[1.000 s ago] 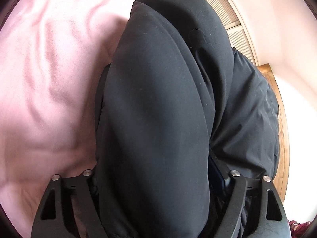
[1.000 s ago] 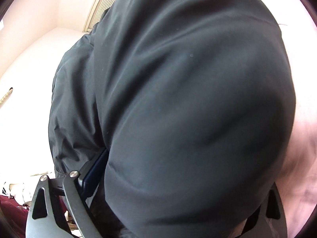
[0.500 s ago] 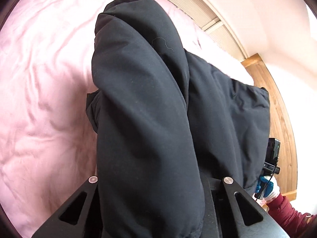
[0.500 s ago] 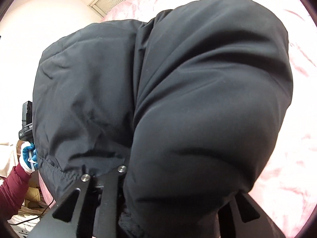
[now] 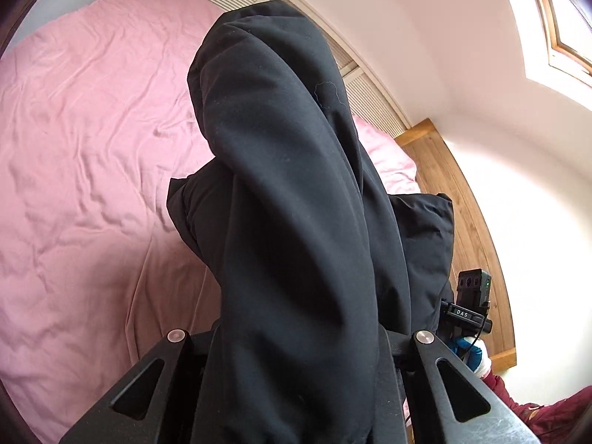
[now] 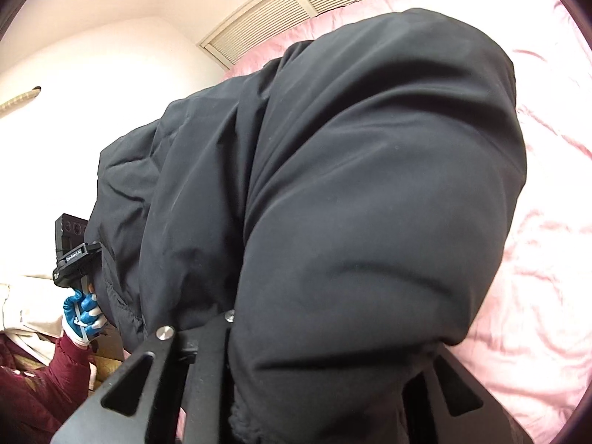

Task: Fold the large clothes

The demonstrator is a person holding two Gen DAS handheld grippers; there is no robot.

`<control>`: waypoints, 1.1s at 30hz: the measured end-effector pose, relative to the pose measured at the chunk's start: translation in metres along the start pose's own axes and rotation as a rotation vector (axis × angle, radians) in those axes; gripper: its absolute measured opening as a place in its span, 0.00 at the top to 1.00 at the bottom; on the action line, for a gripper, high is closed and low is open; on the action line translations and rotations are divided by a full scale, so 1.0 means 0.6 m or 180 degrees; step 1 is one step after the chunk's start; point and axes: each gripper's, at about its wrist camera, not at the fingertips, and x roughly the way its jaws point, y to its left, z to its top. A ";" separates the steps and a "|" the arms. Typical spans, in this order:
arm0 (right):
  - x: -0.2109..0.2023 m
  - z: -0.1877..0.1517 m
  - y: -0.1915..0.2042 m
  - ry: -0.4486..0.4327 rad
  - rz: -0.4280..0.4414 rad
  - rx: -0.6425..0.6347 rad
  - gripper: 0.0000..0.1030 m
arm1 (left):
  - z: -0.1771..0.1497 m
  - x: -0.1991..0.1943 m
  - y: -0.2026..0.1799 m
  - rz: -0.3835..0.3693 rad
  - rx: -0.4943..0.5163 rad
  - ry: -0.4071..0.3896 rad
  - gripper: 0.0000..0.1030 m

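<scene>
Both hand-held grippers, left [image 5: 296, 388] and right [image 6: 314, 388], are clamped on your black jacket [image 5: 288, 199], held above the pink bed [image 5: 85, 155] so it hangs straight for folding.

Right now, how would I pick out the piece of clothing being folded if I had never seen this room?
Start at the wide bed with the rumpled pink sheet under the slatted panel. Above it hangs a bulky black padded jacket, pinched in the jaws of both handheld grippers, left gripper and right gripper. It is the only black, puffy thing against all that pink.
</scene>
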 end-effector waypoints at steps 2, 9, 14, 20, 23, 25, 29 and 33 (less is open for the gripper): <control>-0.003 -0.015 -0.003 0.0045 0.0039 0.0097 0.82 | -0.016 0.002 0.010 0.0084 -0.0040 0.0056 0.85; 0.101 -0.073 -0.082 0.0400 -0.0215 0.0497 0.79 | -0.093 0.087 0.132 0.0538 -0.0207 0.0405 0.81; 0.116 -0.125 -0.137 0.0385 -0.0408 0.0671 0.68 | -0.110 0.092 0.143 0.0797 -0.0027 0.0211 0.61; 0.135 -0.149 -0.067 0.0371 -0.0619 0.0488 0.56 | -0.103 0.085 0.160 0.1086 0.0276 0.0074 0.47; 0.150 -0.159 -0.051 0.0339 -0.0651 0.0476 0.51 | -0.118 0.067 0.185 0.1197 0.0385 0.0024 0.39; 0.158 -0.174 -0.046 0.0305 -0.0663 0.0490 0.42 | -0.127 0.050 0.194 0.1306 0.0450 -0.0041 0.31; 0.107 -0.187 -0.141 0.0162 -0.0635 0.0555 0.24 | -0.137 0.034 0.207 0.1400 0.0495 -0.0243 0.16; 0.091 -0.209 -0.161 0.0000 -0.0672 0.0623 0.00 | -0.154 0.007 0.236 0.1566 0.0432 -0.0380 0.12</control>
